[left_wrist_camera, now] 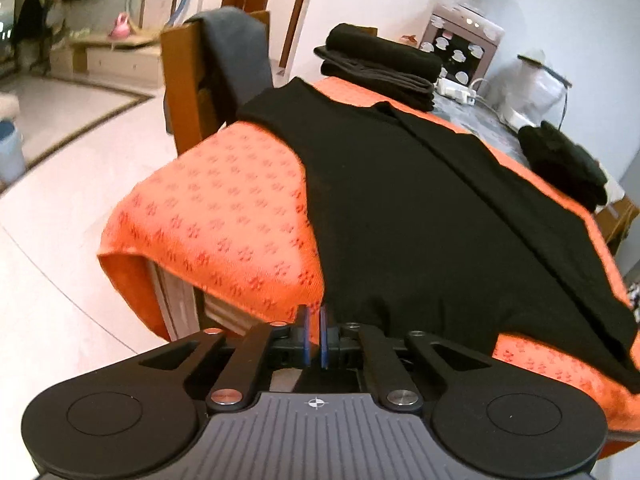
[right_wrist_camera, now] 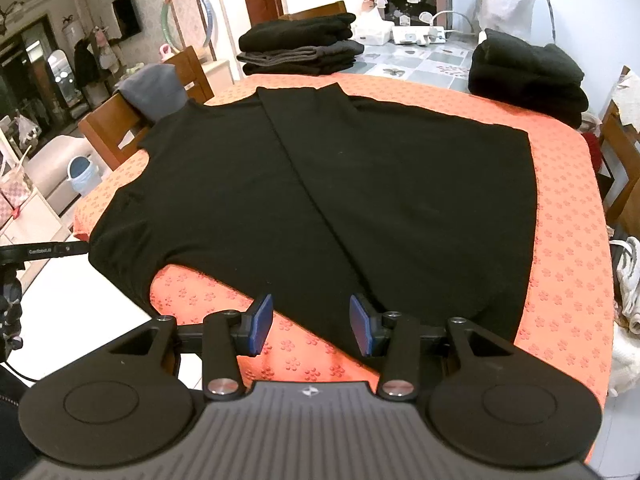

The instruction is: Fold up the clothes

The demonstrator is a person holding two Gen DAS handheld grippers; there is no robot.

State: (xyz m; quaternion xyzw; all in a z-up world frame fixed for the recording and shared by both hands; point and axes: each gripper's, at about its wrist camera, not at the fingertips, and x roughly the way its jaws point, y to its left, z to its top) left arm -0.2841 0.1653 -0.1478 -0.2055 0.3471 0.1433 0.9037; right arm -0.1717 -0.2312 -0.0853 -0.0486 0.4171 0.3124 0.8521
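A black garment (right_wrist_camera: pixel 320 184) lies spread flat on the table's orange cloth (right_wrist_camera: pixel 568 240), which is printed with small flower marks; the garment covers most of the cloth's middle, and one side of it is folded over, so a straight edge runs lengthwise down its centre. In the left wrist view the same garment (left_wrist_camera: pixel 420 208) reaches to the cloth's near edge, and the orange cloth (left_wrist_camera: pixel 224 220) hangs over the table corner to the garment's left. The left gripper (left_wrist_camera: pixel 315 336) sits at the garment's near left hem with its blue pads almost together, only a thin slit between them; the pictures do not show whether any fabric is caught in that slit. The right gripper (right_wrist_camera: pixel 311 324) hangs just above the cloth at the garment's near edge, its blue-padded fingers (right_wrist_camera: pixel 262 322) spread wide apart and holding nothing, with the tip of the garment's folded panel lying between them. Beyond the garment's far end stands a stack of folded dark clothes (right_wrist_camera: pixel 298 50), and off the garment's far right corner rests another folded black pile (right_wrist_camera: pixel 528 76). Past the garment's left shoulder stands a wooden chair (right_wrist_camera: pixel 116 128) with a grey cloth (right_wrist_camera: pixel 154 88) draped over its back. A water dispenser (left_wrist_camera: pixel 464 36) stands behind the far stack.
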